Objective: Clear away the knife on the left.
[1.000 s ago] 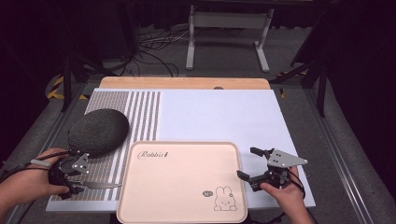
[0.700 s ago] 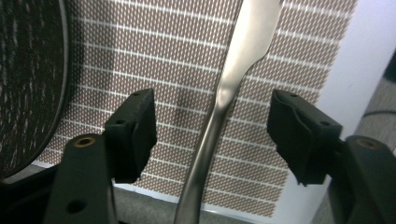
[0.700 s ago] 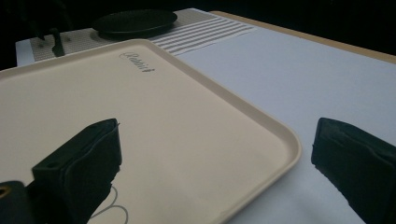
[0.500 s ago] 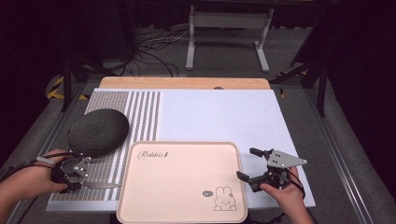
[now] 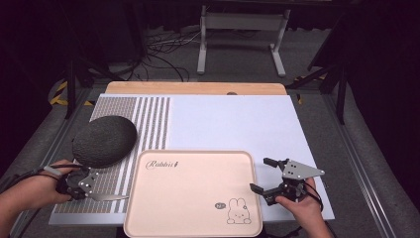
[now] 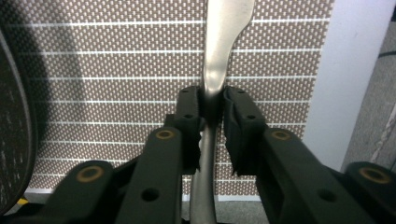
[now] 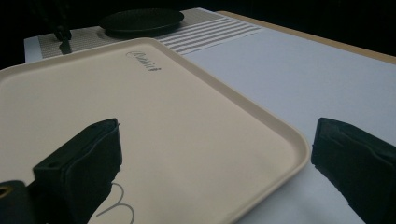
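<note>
The one piece of writing to be read here is on the cream tray (image 5: 193, 193): the word "Rabbit" in a slanted script (image 5: 161, 164), printed in dark ink near the tray's far left corner, with a small stroke or mark just after it that is too small to make out. From the right gripper view the same script (image 7: 143, 61) shows at a slant and reads only in part. Near the tray's near right corner sits a small dark oval badge (image 5: 220, 205) with pale lettering, too tiny to read, just beside a line drawing of a rabbit (image 5: 238, 211).
</note>
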